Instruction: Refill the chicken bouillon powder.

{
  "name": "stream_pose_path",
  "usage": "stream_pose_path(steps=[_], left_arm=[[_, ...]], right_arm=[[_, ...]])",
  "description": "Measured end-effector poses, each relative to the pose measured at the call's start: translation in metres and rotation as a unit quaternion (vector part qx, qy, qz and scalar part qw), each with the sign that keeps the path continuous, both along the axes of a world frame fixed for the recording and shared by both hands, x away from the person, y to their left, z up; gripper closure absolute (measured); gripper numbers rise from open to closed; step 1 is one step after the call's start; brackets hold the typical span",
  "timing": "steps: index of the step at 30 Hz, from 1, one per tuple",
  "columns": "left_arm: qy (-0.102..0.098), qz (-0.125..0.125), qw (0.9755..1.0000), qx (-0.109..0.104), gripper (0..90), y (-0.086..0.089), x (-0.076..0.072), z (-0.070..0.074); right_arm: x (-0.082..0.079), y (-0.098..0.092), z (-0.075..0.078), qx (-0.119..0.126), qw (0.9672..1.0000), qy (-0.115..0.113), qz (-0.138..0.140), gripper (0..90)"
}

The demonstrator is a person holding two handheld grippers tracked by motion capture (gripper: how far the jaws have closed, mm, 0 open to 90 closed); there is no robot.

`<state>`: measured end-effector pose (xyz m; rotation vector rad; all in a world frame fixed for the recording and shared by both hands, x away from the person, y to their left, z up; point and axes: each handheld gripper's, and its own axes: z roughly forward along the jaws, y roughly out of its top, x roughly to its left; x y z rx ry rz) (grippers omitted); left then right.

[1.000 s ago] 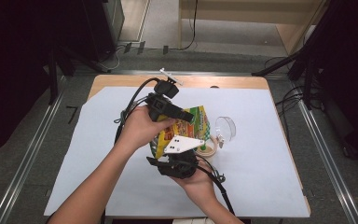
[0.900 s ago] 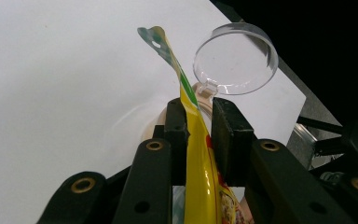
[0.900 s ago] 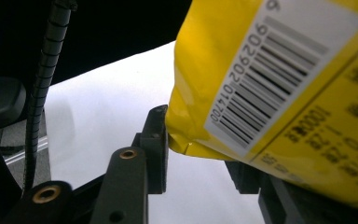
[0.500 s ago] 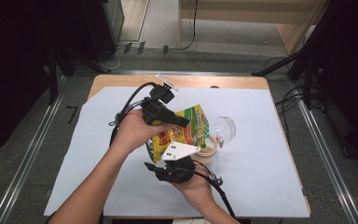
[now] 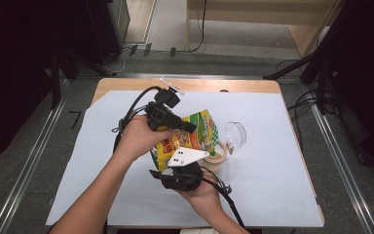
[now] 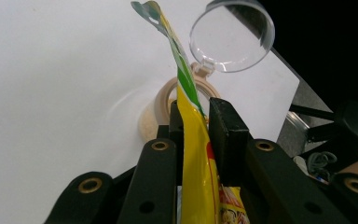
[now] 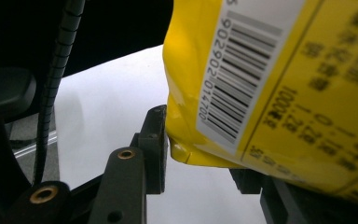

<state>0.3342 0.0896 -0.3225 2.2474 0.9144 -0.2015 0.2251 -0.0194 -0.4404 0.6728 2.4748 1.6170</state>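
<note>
One yellow-green barcoded snack bag

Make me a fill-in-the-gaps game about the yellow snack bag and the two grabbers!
1. The left gripper is clamped on the thin edge of the yellow ____.
2. The sticker with black stripes on the bag is a ____.
3. Below the bag's top stands a beige jar whose clear lid is flipped ____.
4. The table is covered with a sheet of ____ paper.

Missing words: bag; barcode; open; white
</note>
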Motion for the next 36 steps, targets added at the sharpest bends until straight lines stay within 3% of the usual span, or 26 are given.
stream_pose_path(steps=[3,7,9,18,24,27,30,32,36], left_arm=[[-0.008,0.004,1.0000,0.004,78.8,-0.005,0.001,0.007],[-0.009,0.005,0.9999,0.013,78.2,-0.012,0.006,0.009],[-0.010,0.006,0.9998,0.015,78.0,-0.015,0.007,0.009],[-0.008,0.015,0.9998,0.014,76.0,-0.015,0.013,0.012],[-0.015,0.005,0.9995,0.026,75.6,-0.023,0.009,0.011],[-0.012,0.008,0.9996,0.024,76.0,-0.023,0.010,0.010],[-0.021,0.010,0.9995,0.019,75.7,-0.022,0.008,0.015],[-0.026,0.010,0.9993,0.023,75.7,-0.023,0.007,0.016],[-0.017,0.005,0.9991,0.038,75.7,-0.027,0.008,0.010]], right_arm=[[0.003,-0.003,0.005,0.008,1.0000,0.002,-0.003,63.3],[0.006,-0.006,0.011,0.027,0.9992,0.030,-0.003,63.0],[0.007,-0.008,0.012,0.029,0.9990,0.033,-0.003,63.6],[0.007,-0.009,0.020,0.036,0.9988,0.031,-0.007,64.7],[0.008,-0.006,0.014,0.030,0.9988,0.039,-0.006,65.0],[0.008,-0.007,0.014,0.029,0.9989,0.036,-0.008,66.5],[0.009,-0.009,0.016,0.029,0.9991,0.030,-0.010,67.3],[0.008,-0.008,0.018,0.030,0.9992,0.024,-0.010,66.7],[0.009,-0.006,0.013,0.025,0.9990,0.036,-0.008,65.3]])
